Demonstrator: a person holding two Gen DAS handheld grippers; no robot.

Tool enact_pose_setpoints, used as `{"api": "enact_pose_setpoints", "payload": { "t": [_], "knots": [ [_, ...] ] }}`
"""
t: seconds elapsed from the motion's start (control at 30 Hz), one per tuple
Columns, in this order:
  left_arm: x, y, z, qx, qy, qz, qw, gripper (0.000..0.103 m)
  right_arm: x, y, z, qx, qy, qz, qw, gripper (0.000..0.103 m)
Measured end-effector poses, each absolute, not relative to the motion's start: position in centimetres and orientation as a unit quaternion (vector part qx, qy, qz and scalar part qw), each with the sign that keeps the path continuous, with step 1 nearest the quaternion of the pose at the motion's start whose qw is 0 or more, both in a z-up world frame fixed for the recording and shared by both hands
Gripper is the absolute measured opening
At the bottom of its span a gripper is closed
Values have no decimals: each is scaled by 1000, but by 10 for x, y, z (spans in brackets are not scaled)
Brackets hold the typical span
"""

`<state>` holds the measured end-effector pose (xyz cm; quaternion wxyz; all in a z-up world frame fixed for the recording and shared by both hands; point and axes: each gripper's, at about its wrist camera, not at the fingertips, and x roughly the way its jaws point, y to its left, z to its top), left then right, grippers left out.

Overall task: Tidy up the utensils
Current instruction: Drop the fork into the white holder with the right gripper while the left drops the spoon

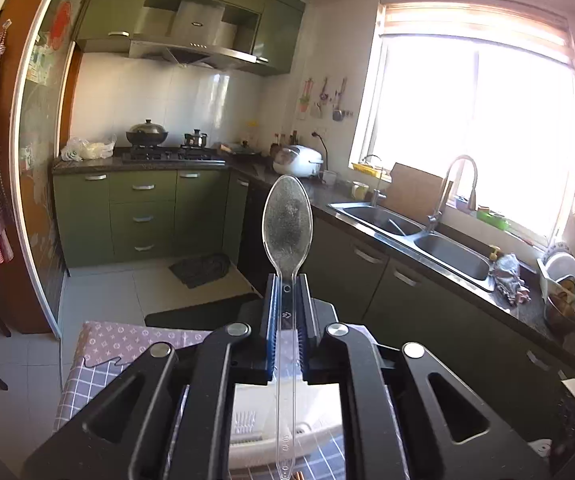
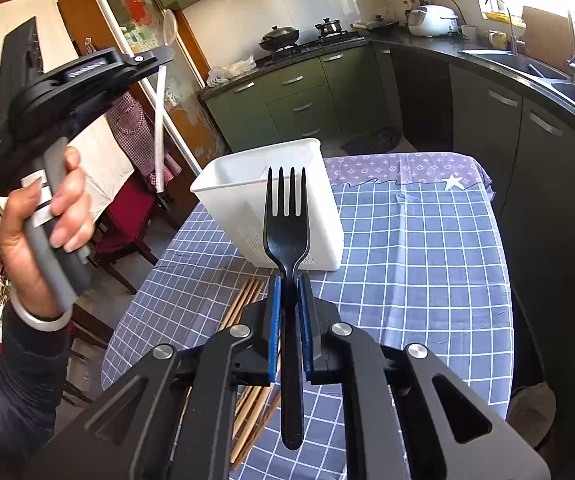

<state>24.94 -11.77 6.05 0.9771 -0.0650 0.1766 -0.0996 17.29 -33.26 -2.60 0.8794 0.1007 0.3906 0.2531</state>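
Above empty white bin (image 2: 271, 216), L hand-held gripper (image 1: 287, 292) pinches spoon (image 1: 287, 220), R (image 2: 287, 292) fork (image 2: 286, 232).

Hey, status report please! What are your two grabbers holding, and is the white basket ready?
Left gripper shut on clear spoon, raised. Right gripper shut on black fork. White basket upright on table, nothing blocking. Chopsticks waiting.

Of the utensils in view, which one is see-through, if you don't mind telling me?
The clear plastic spoon, clamped by its handle in the left gripper. The fork in the right gripper is solid black, and the chopsticks are wooden.
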Motion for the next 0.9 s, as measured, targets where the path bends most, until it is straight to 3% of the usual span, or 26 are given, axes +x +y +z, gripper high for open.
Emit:
{"api": "enact_pose_setpoints", "payload": {
  "t": [0.43, 0.5, 0.57, 0.8, 0.9],
  "knots": [
    [288, -106, -2, -74, 185, -68, 978, 9, 209, -315, 13, 112, 342, 258, 897, 10],
    [289, -108, -11, -66, 195, -68, 976, 15, 214, -309, 23, 109, 331, 258, 901, 10],
    [290, -106, -20, -66, 208, -72, 973, 27, 220, -303, 34, 106, 321, 256, 906, 10],
    [277, -85, -23, -90, 219, -79, 968, 29, 251, -290, 54, 115, 295, 245, 916, 10],
    [261, -70, -12, -103, 206, -73, 970, 36, 270, -287, 55, 135, 274, 234, 923, 10]
  ]
}}
